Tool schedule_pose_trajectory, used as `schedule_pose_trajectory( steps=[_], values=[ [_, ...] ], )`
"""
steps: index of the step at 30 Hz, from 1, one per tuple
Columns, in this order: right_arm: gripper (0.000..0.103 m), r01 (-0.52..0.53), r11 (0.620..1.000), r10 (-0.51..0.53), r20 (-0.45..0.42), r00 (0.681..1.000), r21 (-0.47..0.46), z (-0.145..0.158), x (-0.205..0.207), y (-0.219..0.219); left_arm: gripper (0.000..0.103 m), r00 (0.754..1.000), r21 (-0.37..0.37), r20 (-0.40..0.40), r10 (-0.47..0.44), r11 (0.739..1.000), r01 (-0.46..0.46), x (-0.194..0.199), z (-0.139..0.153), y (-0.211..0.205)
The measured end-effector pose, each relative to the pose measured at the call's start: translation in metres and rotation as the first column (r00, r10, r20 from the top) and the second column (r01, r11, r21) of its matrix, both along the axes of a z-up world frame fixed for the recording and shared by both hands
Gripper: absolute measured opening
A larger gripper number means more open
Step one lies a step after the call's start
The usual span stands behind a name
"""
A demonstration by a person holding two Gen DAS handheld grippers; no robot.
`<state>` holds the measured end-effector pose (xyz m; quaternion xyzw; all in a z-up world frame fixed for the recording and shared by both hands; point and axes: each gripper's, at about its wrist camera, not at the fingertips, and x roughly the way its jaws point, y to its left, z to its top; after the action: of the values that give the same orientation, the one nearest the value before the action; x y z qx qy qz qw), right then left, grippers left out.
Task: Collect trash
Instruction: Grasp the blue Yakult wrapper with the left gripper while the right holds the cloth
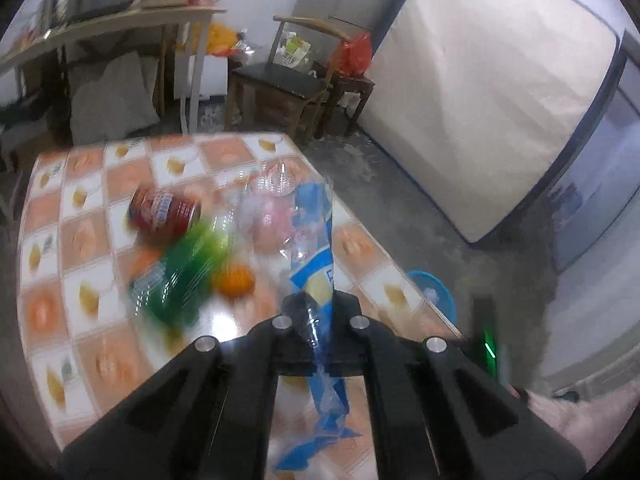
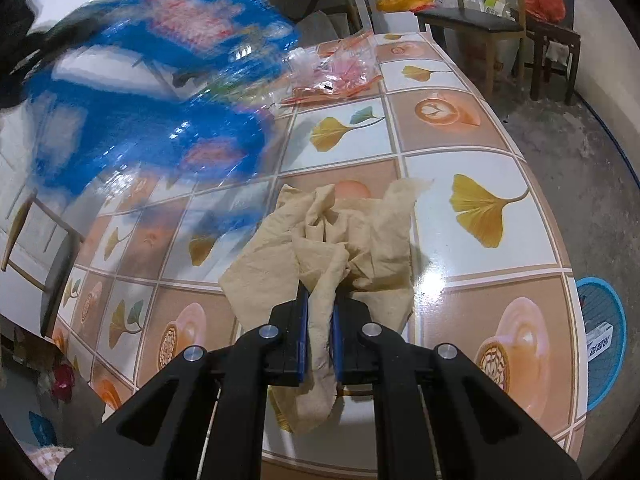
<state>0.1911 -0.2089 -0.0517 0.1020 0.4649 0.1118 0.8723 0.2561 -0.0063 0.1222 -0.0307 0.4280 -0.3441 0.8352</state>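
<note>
Two grips to manage at once. Left wrist view first: left gripper (image 1: 320,312) with jaws pressed together on a blue-and-clear plastic wrapper (image 1: 314,248), pinched near its middle, top standing up and tail dangling below. Best carried clear of the heap on the tiled worktop (image 1: 100,320) — red jar (image 1: 166,212), green wrapper (image 1: 188,272), orange fruit (image 1: 236,278) — so nothing gets dragged off. Blue bin (image 1: 436,294) on the floor just past the worktop's edge: likely drop point, release only once directly above.

Right wrist view: right gripper (image 2: 320,320) with jaws pinching a crumpled beige paper towel (image 2: 340,236), most of it resting on the worktop. Lift straight up before swinging — loose folds may snag. Blurred blue wrapper at upper left; avoid collision.
</note>
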Motion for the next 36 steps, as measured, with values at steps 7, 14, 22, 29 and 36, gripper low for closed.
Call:
schedule_pose_trajectory(
  steps=[7, 14, 22, 29, 36],
  values=[
    [0.010, 0.000, 1.000, 0.000, 0.006, 1.000, -0.015, 0.000, -0.002, 0.002, 0.000, 0.985, 0.287, 0.058, 0.160, 0.943, -0.170, -0.065, -0.031, 0.054],
    [0.010, 0.006, 0.999, -0.006, 0.004, 1.000, -0.045, 0.002, -0.002, 0.005, 0.000, 0.991, 0.395, 0.095, 0.097, 0.910, -0.127, -0.100, -0.085, 0.021],
    [0.010, 0.011, 0.998, -0.011, 0.000, 1.000, -0.059, 0.002, -0.001, 0.007, 0.056, 0.999, 0.278, -0.031, -0.021, 0.960, 0.028, -0.113, -0.139, -0.013],
    [0.010, 0.011, 0.998, -0.011, 0.000, 1.000, -0.059, 0.002, -0.001, 0.007, 0.077, 0.992, -0.001, -0.093, -0.083, 0.997, 0.083, -0.127, -0.126, 0.008],
    [0.010, 0.012, 0.998, -0.012, 0.000, 1.000, -0.059, 0.002, -0.002, 0.007, 0.078, 0.995, -0.130, -0.090, -0.043, 0.991, 0.031, -0.123, -0.107, 0.027]
  ],
)
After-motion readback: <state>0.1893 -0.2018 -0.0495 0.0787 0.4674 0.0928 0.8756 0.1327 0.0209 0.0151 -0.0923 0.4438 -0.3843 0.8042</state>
